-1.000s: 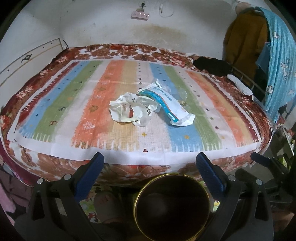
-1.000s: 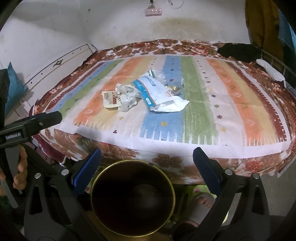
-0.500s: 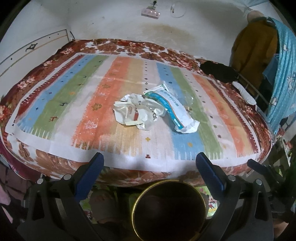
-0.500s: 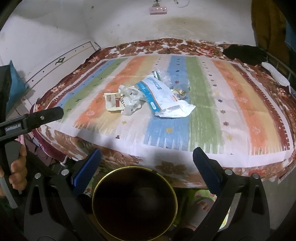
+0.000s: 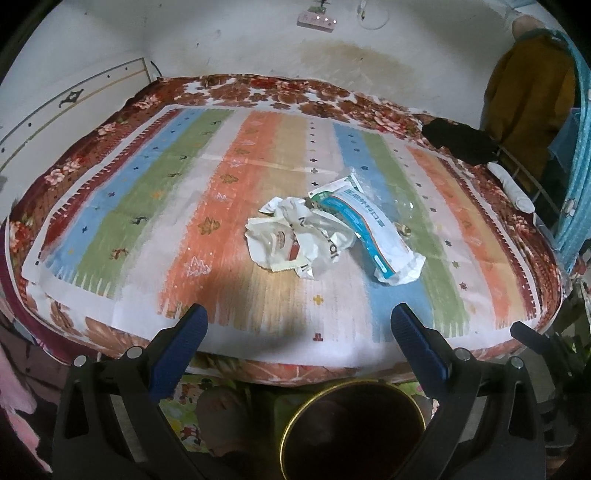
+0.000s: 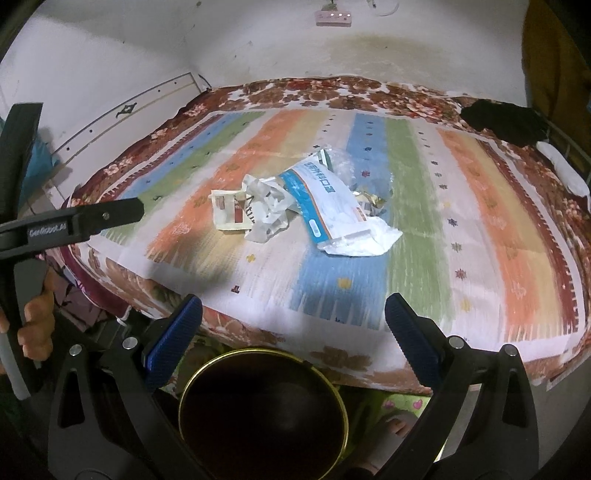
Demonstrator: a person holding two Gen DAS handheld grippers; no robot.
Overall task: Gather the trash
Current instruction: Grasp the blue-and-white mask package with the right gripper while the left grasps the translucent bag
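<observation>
Trash lies in a heap mid-bed: a crumpled white wrapper (image 5: pixel 295 240) (image 6: pixel 258 212), a white and blue plastic pouch (image 5: pixel 369 232) (image 6: pixel 332 206), and small gold foil scraps (image 5: pixel 404 229) (image 6: pixel 371 201). A round dark bin with a gold rim (image 5: pixel 352 428) (image 6: pixel 262 410) stands on the floor below the bed's near edge. My left gripper (image 5: pixel 299 328) is open over that edge, short of the heap. My right gripper (image 6: pixel 293 317) is open too, likewise near the edge. The left gripper's body (image 6: pixel 74 225) shows at the left of the right wrist view, with a hand (image 6: pixel 35 325) on its grip.
The bed carries a striped mat (image 5: pixel 229 206) over a floral cover (image 5: pixel 258 88). A black cloth (image 5: pixel 458 140) lies at the far right corner. Hanging clothes (image 5: pixel 532 92) stand to the right. A power strip (image 5: pixel 317 18) is on the back wall.
Both grippers have moved forward and up towards the bed; the trash heap looks larger and the bin has slid lower in each view. Both stay open.
</observation>
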